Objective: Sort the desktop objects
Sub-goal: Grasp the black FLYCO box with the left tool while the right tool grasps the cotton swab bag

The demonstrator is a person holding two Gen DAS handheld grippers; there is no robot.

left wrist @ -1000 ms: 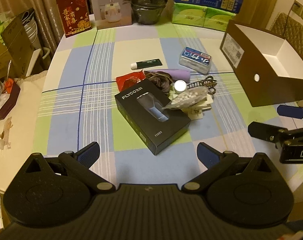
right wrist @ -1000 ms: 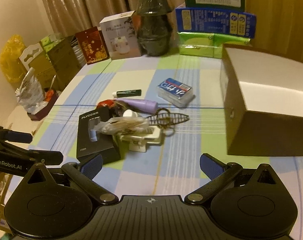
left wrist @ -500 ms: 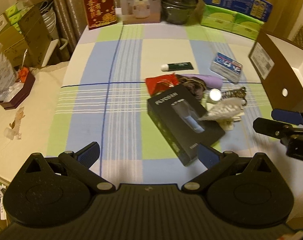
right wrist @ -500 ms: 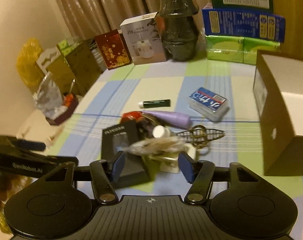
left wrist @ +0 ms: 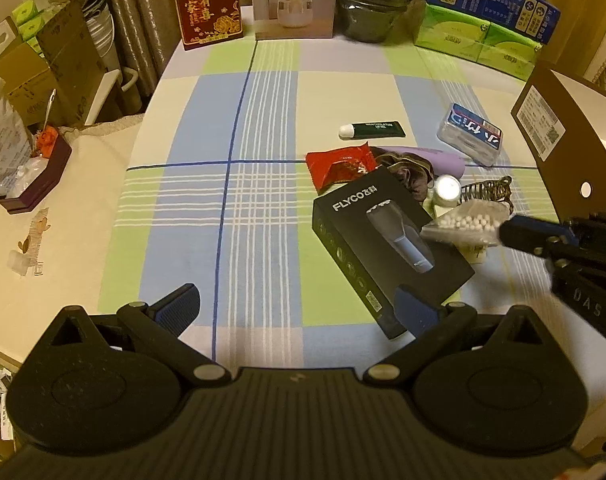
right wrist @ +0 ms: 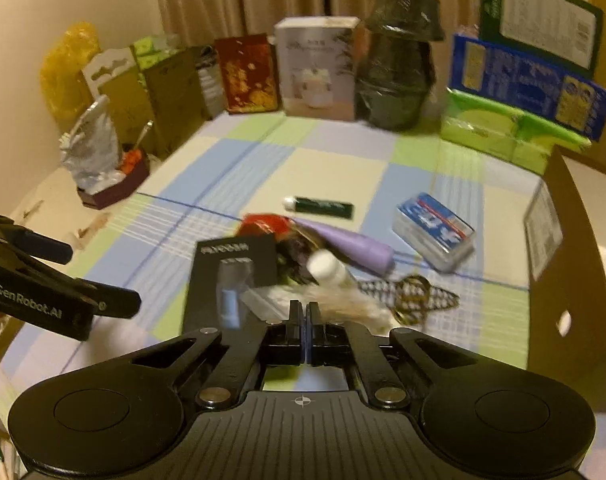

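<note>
A pile of small objects lies mid-table: a black FLYCO box [left wrist: 387, 246], a clear bag of white beads [left wrist: 469, 222], a red packet [left wrist: 339, 164], a purple tube [right wrist: 353, 242], a green tube [left wrist: 373, 130], a blue-labelled clear case [left wrist: 473, 134] and a patterned hair clip [right wrist: 413, 300]. My left gripper [left wrist: 299, 306] is open and empty, low over the near table edge, its right finger over the FLYCO box corner. My right gripper [right wrist: 304, 314] has its jaws together right at the bead bag [right wrist: 343, 306]; the view is blurred, so a grip on the bag is unclear.
A brown open box [left wrist: 571, 128] stands at the right. Boxes, a dark wrapped pot [left wrist: 373, 4] and green tissue packs [left wrist: 483, 38] line the far edge. A side surface at the left holds a tray of clutter [left wrist: 23, 172].
My right gripper has closed from wide open and moved forward to the bead bag. My left gripper has drifted left, staying open.
</note>
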